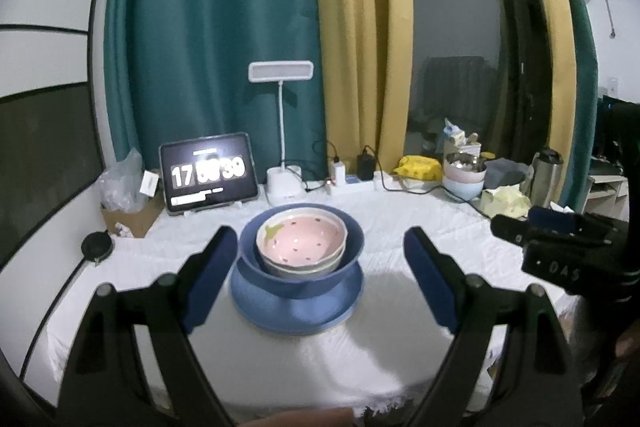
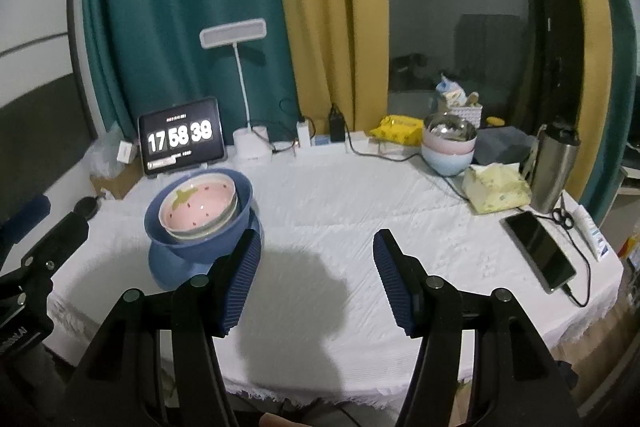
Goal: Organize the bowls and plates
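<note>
A blue plate (image 1: 296, 311) lies on the white tablecloth (image 1: 380, 347). A blue bowl (image 1: 352, 247) stands on it, and a pink strawberry bowl (image 1: 300, 239) is nested inside on another pale bowl. My left gripper (image 1: 320, 267) is open and empty, just in front of the stack, fingers either side of it. My right gripper (image 2: 316, 267) is open and empty, above bare cloth to the right of the stack (image 2: 200, 215). The right gripper also shows at the right edge of the left wrist view (image 1: 560, 239).
At the back stand a tablet clock (image 2: 182, 143), a white desk lamp (image 2: 240, 67), chargers and cables, a yellow packet (image 2: 400, 131), and stacked pastel bowls with a metal one on top (image 2: 450, 143). A steel flask (image 2: 554, 167), scissors and a phone (image 2: 540, 251) lie at right.
</note>
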